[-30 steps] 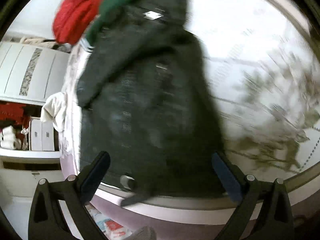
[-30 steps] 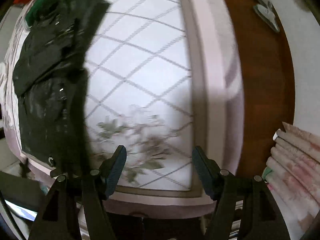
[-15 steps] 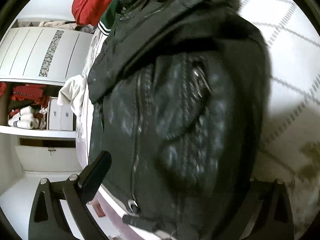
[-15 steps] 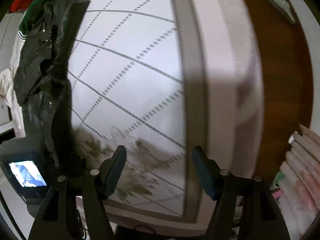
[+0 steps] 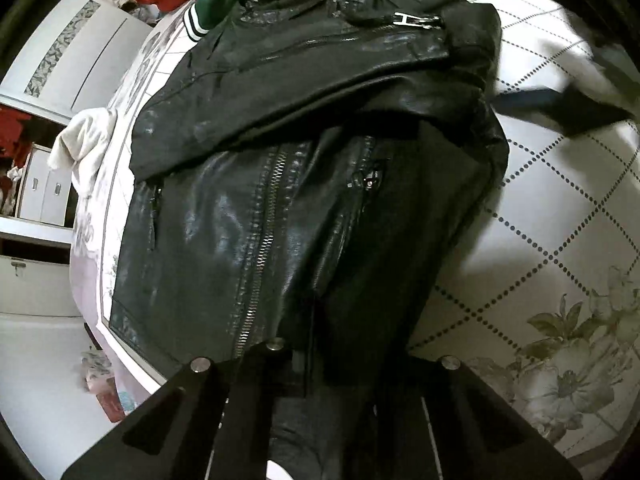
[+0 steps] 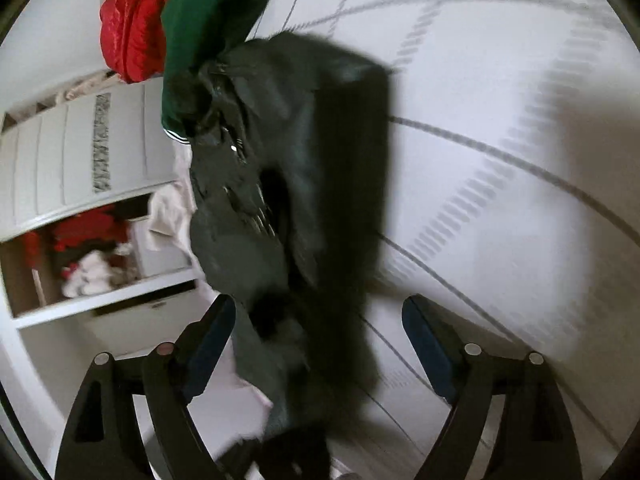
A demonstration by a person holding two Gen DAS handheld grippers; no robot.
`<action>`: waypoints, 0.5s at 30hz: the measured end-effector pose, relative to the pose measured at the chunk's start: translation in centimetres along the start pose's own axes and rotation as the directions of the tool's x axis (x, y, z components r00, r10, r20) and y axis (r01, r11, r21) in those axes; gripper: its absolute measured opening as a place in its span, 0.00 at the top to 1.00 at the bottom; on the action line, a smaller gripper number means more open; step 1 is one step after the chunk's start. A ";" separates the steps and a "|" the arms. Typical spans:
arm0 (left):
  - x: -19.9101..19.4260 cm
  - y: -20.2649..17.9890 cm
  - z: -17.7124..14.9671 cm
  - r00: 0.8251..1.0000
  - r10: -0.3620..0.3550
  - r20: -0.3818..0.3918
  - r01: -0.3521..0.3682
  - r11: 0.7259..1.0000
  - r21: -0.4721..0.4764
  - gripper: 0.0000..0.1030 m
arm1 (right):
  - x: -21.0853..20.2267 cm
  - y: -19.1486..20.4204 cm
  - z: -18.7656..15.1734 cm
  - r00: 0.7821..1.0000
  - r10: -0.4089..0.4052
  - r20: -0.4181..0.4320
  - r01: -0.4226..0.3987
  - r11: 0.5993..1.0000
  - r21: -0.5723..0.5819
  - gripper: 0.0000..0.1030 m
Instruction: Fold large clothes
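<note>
On quilted bedspread (image 5: 560, 240), glossy leather jacket (image 5: 280, 200)

No lettering, label, brand or number can be read in either view. The black leather jacket (image 5: 304, 184) shows only zip teeth and a bright metal buckle (image 5: 412, 20) at the collar, without any legible mark, and the quilted bedspread (image 5: 560, 216) carries dotted lines and flowers, no writing.

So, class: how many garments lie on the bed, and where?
4 visible: black jacket in the middle, green top and red one past its collar, white one at the bed's edge. Others may be hidden.
</note>
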State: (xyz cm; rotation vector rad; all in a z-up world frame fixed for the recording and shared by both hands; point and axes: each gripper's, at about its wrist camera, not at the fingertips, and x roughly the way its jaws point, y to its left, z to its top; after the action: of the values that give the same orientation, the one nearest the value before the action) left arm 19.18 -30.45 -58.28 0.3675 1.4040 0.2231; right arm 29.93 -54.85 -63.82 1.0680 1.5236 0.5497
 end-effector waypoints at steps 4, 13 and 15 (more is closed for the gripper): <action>-0.3 0.1 0.3 1.000 -0.007 -0.009 0.007 1.000 -0.021 0.95 | 3.3 2.2 1.3 0.998 -0.066 -0.014 0.066 0.998 -0.015 0.42; -4.4 3.7 -3.3 0.986 -0.166 -0.015 0.165 0.984 -0.063 0.96 | -1.1 5.1 -4.5 0.983 -0.182 -0.026 0.182 0.983 -0.021 0.86; -6.2 4.4 -4.8 0.976 -0.215 -0.008 0.215 0.976 -0.040 0.96 | -4.1 5.5 -7.7 0.970 -0.242 -0.032 0.241 0.970 -0.016 0.86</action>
State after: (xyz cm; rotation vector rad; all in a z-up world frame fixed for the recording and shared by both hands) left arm 13.71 -28.09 -51.52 0.1799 1.4374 0.0748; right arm 24.27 -54.05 -55.27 0.8518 1.6504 0.4082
